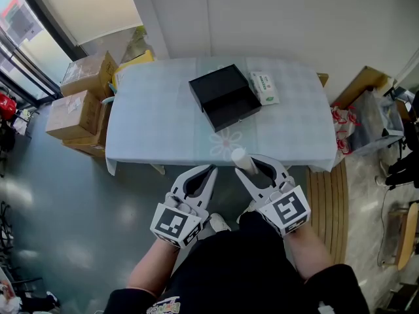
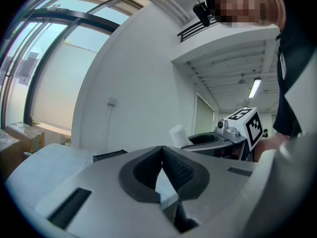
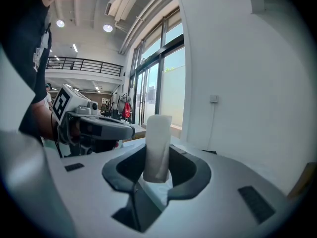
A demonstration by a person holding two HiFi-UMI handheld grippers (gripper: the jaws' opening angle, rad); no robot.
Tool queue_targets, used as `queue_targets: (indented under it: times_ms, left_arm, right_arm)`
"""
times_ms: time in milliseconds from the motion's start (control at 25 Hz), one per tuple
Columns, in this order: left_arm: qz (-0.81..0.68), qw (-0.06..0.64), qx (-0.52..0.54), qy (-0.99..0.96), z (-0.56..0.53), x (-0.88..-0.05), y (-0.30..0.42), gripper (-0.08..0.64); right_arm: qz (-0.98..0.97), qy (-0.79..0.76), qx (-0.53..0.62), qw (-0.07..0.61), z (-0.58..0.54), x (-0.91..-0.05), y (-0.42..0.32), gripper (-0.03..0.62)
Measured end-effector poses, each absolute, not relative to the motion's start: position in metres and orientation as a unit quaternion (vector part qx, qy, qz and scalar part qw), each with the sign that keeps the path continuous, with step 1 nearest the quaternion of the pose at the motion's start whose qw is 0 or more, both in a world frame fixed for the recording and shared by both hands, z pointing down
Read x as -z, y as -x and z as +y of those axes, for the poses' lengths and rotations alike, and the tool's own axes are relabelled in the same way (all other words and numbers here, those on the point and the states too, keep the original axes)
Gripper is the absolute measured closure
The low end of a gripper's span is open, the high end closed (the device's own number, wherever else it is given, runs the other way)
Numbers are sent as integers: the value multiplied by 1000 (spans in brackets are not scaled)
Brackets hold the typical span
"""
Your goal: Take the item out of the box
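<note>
A black box [image 1: 224, 97] lies open on the pale tablecloth [image 1: 157, 129], its tray pulled toward me and showing nothing inside. My right gripper [image 1: 249, 165] is over the table's near edge, shut on a white cylinder-shaped roll [image 1: 240, 157] that stands up between its pads. The right gripper view shows the same roll [image 3: 157, 148] clamped upright, with the left gripper [image 3: 94, 125] beside it. My left gripper [image 1: 211, 170] hangs just left of the right one, its jaws shut together with nothing in them [image 2: 162, 155]. The black box [image 2: 109, 155] shows low beyond it.
A white and green packet [image 1: 264, 87] lies right of the box. Cardboard boxes [image 1: 82, 100] are stacked on the floor to the left. Bags and a carton [image 1: 366, 120] crowd the right side. A wooden slatted piece [image 1: 330, 201] sits by my right leg.
</note>
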State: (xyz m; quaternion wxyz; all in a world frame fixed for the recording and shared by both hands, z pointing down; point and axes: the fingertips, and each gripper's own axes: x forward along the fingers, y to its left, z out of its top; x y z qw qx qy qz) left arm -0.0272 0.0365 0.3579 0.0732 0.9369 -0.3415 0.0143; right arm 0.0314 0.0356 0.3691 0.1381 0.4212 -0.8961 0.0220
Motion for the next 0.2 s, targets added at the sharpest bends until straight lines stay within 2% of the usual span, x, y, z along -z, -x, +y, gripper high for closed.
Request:
queue_targets:
  times_ms: [200]
  left_arm:
    - [-339,75,-12,-938,30,-363,25,551]
  right_arm:
    - [-897,-419,-25,140,30,-374,-33,457]
